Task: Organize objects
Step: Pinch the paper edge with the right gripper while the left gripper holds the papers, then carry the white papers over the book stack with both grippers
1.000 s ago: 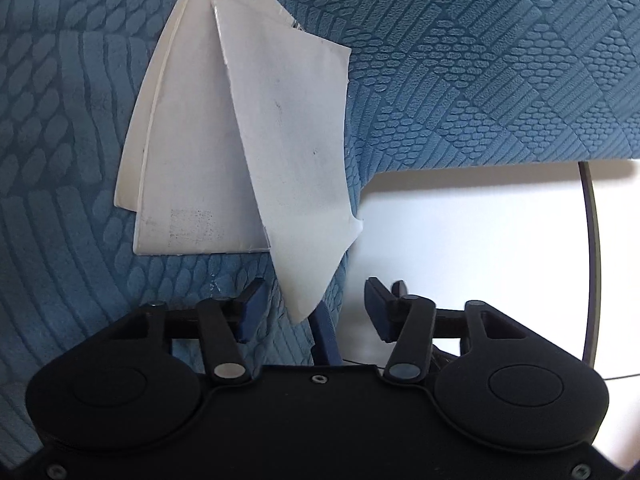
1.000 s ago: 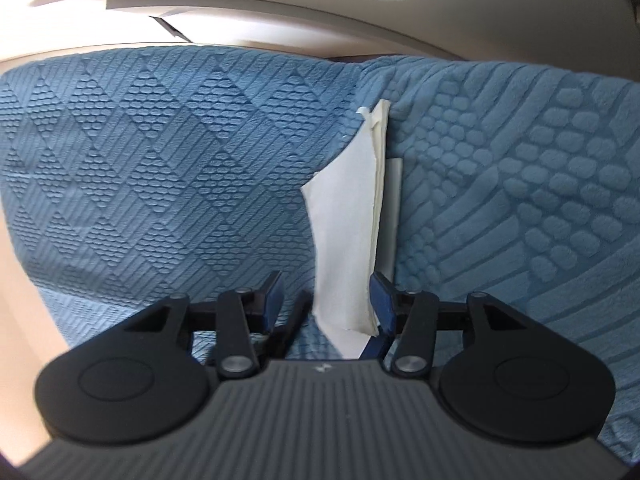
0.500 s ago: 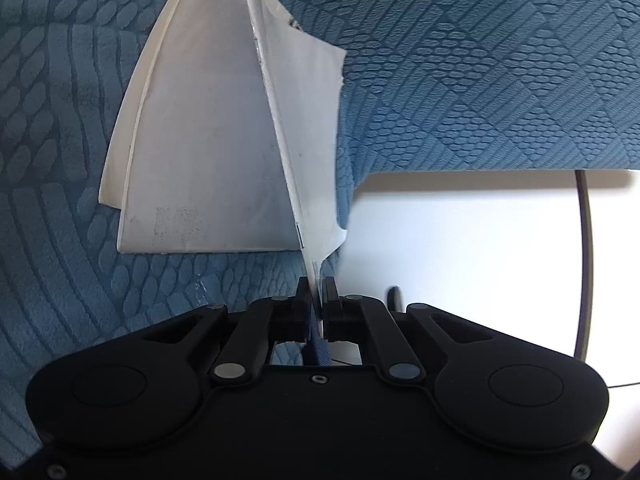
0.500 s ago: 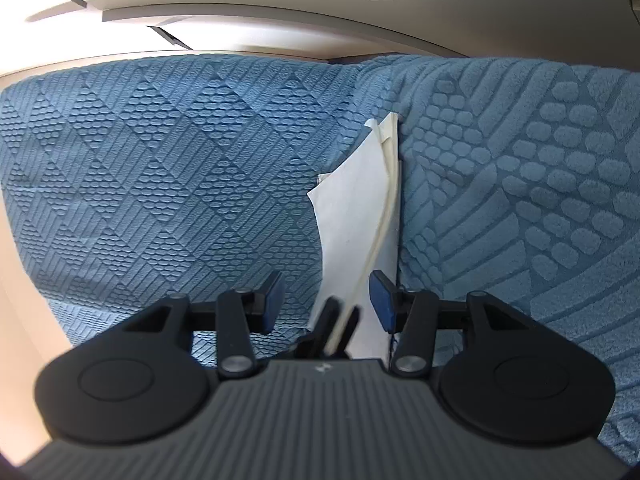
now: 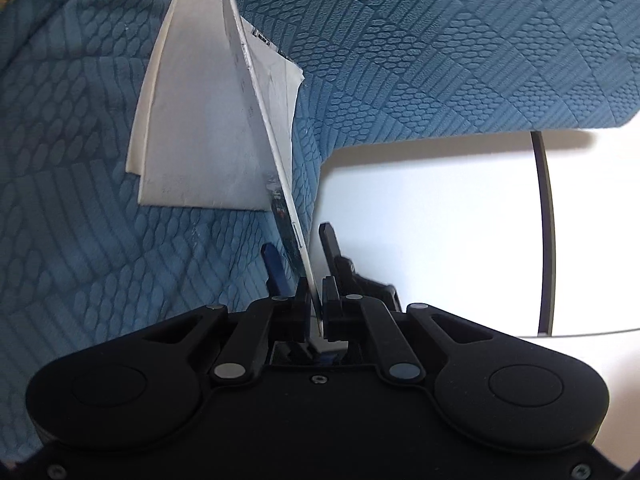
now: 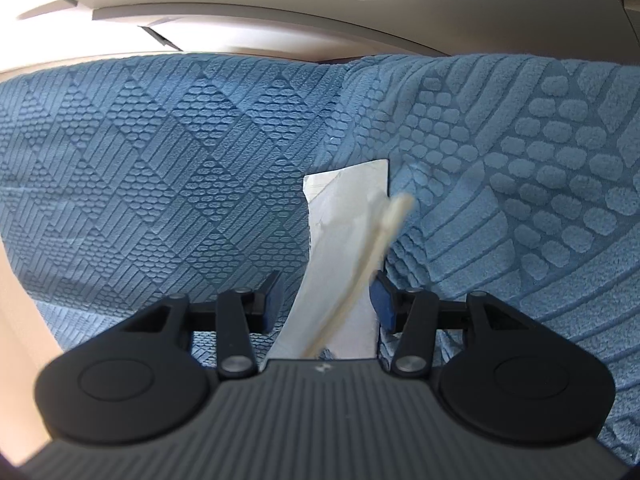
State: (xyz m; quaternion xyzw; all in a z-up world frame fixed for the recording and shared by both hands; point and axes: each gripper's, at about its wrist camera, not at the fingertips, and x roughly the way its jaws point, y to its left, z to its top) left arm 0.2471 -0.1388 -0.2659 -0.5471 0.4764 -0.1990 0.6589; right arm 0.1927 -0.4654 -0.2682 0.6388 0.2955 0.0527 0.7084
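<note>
Where the left wrist view looks down along its own fingers, left gripper (image 5: 315, 304) seen at lower centre, jaws pinched narrow on the near edge of a white sheet (image 5: 286, 184). Sheet standing almost edge-on, rising from the pads toward the upper left of the frame, small dark print showing near its top. Behind it and to the left, more white papers (image 5: 192, 128) fanned against the blue textured blanket (image 5: 460, 60), their lower edges lying on the fabric at mid-left. Blanket filling the left and upper parts of the frame, patterned in diamonds and ridges. White surface (image 5: 432, 220) at right, crossed by a thin dark curved line (image 5: 546, 232). Blue pad and dark finger of the other tool visible just above the closed jaws, one on each side of the sheet.

In the right wrist view, right gripper (image 6: 326, 304) at lower centre, jaws standing apart at a middling width, blue pads on either side of the papers without clearly pressing them. White sheet there running from the gap up to mid-frame; a blurred cream edge leaning across it toward the right. Blue blanket across the whole middle band, pale ceiling or wall (image 6: 320, 8) along the top.
</note>
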